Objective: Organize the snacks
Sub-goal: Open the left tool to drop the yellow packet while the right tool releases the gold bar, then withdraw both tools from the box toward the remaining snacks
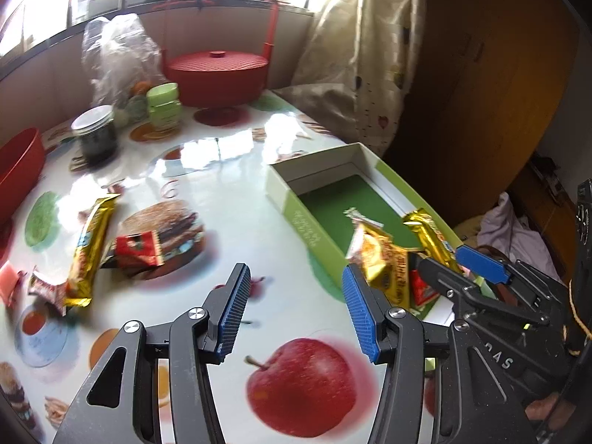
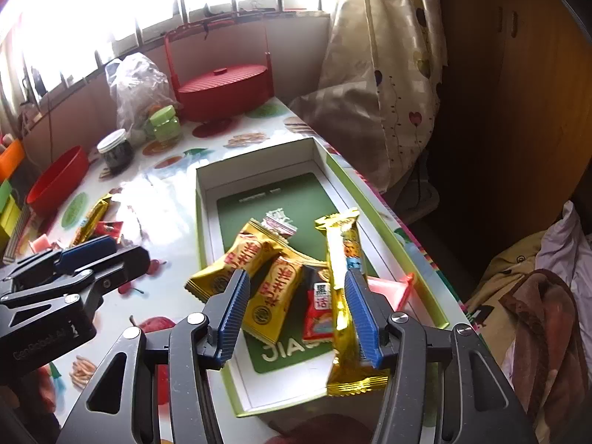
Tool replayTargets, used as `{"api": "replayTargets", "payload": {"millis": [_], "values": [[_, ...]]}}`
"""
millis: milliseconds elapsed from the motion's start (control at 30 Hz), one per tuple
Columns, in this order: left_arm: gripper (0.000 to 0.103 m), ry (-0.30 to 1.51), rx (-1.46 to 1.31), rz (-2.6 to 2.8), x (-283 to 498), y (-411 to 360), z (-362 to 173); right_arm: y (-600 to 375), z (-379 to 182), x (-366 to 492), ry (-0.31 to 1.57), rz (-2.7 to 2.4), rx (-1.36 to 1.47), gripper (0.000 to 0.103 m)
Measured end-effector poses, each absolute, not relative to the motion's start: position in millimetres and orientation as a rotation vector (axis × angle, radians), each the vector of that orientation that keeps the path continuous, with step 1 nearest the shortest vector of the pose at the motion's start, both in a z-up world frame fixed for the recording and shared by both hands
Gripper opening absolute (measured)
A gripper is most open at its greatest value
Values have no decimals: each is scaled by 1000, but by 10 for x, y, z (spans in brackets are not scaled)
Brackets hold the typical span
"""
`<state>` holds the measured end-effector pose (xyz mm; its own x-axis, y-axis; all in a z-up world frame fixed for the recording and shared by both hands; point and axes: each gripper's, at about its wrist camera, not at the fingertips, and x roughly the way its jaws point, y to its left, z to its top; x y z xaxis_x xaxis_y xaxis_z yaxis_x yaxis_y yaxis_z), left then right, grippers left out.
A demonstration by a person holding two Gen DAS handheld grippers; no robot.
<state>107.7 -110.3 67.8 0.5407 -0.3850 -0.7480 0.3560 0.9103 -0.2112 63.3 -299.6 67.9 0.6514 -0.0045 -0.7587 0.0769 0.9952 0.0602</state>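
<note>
Left wrist view: the left tool [image 1: 294, 298] is hanging open over the worktop [image 1: 222, 185], nothing between its pads, with loose snacks [image 1: 90, 248] lying ahead to its left. Right wrist view: the right tool [image 2: 296, 301] is standing open over the box [image 2: 201, 222], a long gold bar [image 2: 342, 288] lying against its right pad, gold packets [image 2: 273, 292] between its fingers.

My left camera sits on my left tongs [image 1: 294, 298] and looks down at a slant, close over the table [image 1: 222, 185]. The box [image 1: 296, 218] lies at 2 o'clock there. My right camera sits on my right tongs [image 2: 296, 301] and looks down into the same box [image 2: 201, 222], at 12 o'clock and very near. Both views share the box, the red pot [image 1: 216, 74] far off at 11 o'clock, and each other's tongs.
</note>
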Motion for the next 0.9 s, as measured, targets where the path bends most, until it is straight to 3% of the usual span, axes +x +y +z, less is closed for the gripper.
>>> {"api": "replayTargets", "payload": {"millis": [900], "values": [[53, 890, -160, -177, 1038, 185, 522, -2168, 713, 913, 838, 127, 62, 54]]}}
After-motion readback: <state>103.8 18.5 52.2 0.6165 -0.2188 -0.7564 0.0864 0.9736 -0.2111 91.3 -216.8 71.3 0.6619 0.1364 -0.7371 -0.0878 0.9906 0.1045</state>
